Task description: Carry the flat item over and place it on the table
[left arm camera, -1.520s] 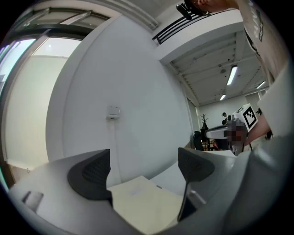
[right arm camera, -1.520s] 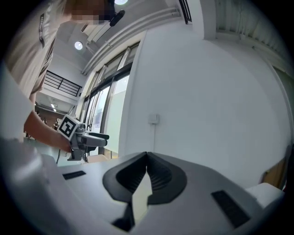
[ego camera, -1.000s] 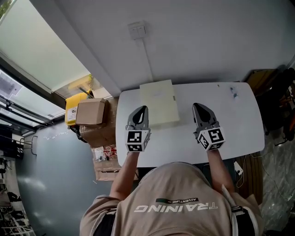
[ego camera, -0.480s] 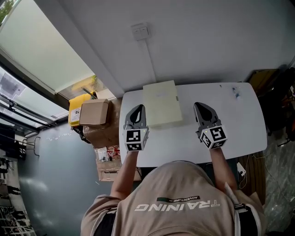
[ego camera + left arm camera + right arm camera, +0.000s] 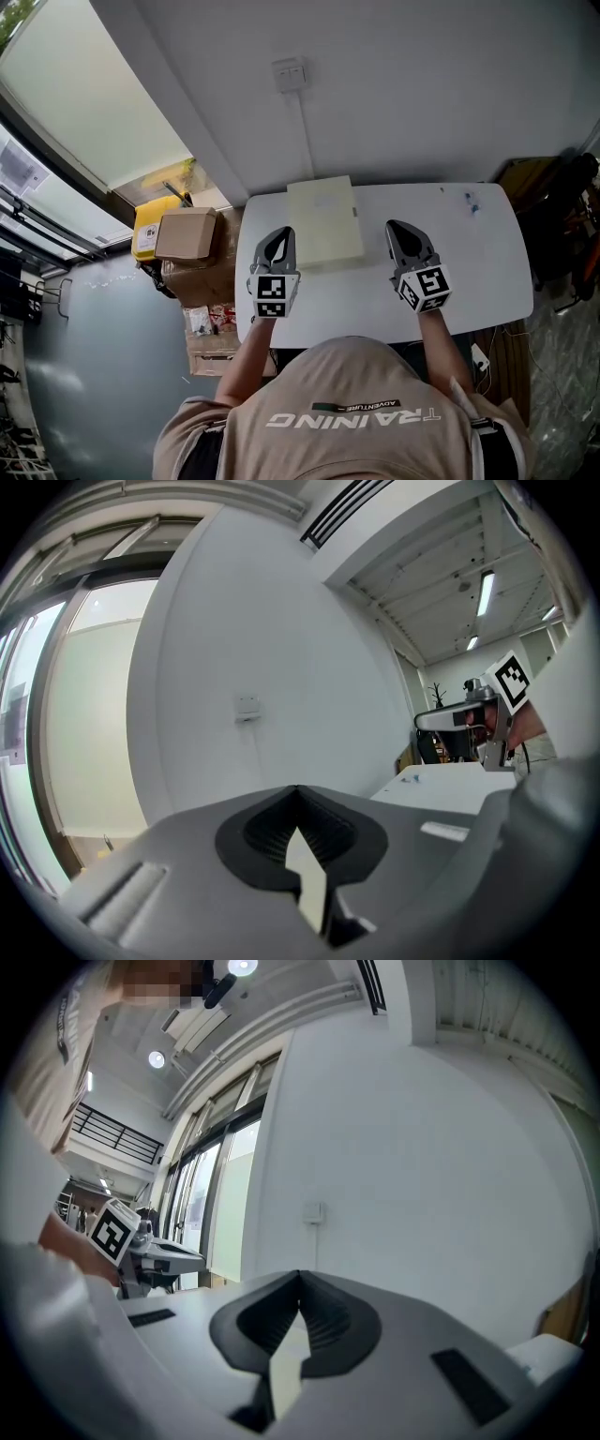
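Note:
The flat item, a pale cream panel (image 5: 323,221), lies on the white table (image 5: 478,258) at its far edge, close to the wall. My left gripper (image 5: 278,238) hovers over the table just left of the panel, its jaws shut with nothing between them. My right gripper (image 5: 399,231) hovers to the right of the panel, also shut and empty. In the left gripper view the closed jaws (image 5: 298,796) point toward the wall, with the right gripper (image 5: 466,719) off to the side. In the right gripper view the left gripper (image 5: 150,1255) shows at the left.
Cardboard boxes (image 5: 185,235) and a yellow container (image 5: 148,225) stand on the floor left of the table. Dark furniture (image 5: 555,206) is at the right. A small blue thing (image 5: 472,200) lies on the table's far right. A wall socket (image 5: 289,72) has a cable running down.
Both grippers stay shut above the table beside the panel, shifting only slightly. The panel lies where it was; the head view has moved a little.

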